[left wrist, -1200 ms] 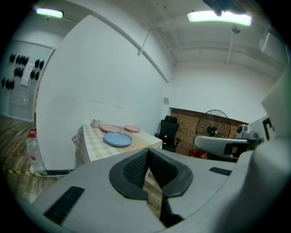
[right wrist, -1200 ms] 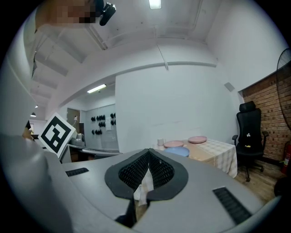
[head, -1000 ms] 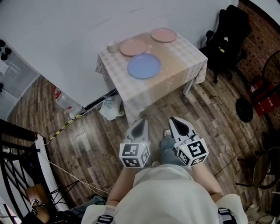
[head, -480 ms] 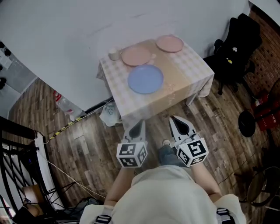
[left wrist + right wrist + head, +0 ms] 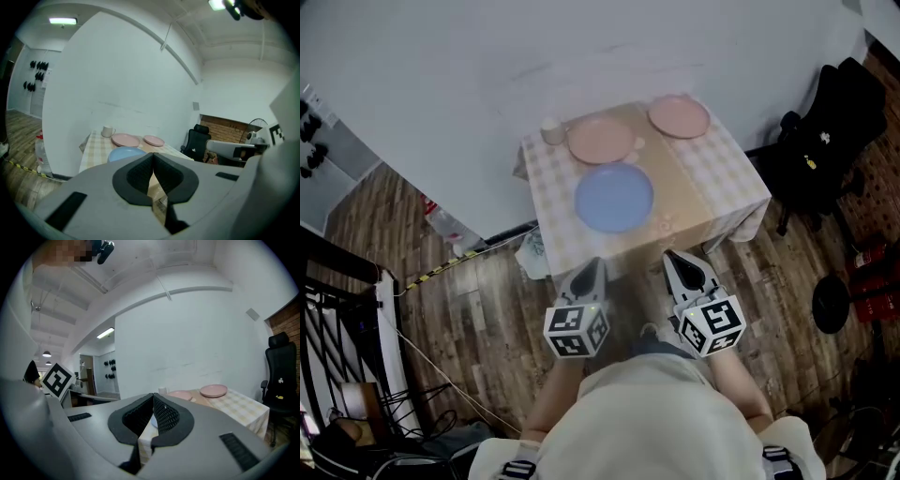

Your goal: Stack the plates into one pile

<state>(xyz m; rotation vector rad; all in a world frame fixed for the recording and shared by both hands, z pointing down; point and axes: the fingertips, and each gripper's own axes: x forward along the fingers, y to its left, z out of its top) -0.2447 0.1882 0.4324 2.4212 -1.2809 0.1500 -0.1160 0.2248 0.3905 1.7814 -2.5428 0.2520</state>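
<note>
Three plates lie apart on a small table with a checked cloth [image 5: 712, 169]: a blue plate [image 5: 614, 198] nearest me, a pink plate [image 5: 600, 140] behind it, and a second pink plate [image 5: 679, 117] at the far right. In the left gripper view the blue plate [image 5: 125, 153] and both pink plates [image 5: 125, 139] [image 5: 153, 140] show ahead. My left gripper [image 5: 591, 266] and right gripper [image 5: 675, 257] are both shut and empty, held side by side short of the table's near edge. In the right gripper view the far pink plate [image 5: 213, 390] shows ahead.
A white cup [image 5: 550, 130] stands at the table's far left corner. A black office chair [image 5: 830, 141] is right of the table, a bag [image 5: 534, 248] and a bottle [image 5: 441, 220] on the wooden floor to its left. A white wall stands behind the table.
Both grippers have travelled forward toward the table, still shut and side by side. The table and plates now lie closer and lower in the head view.
</note>
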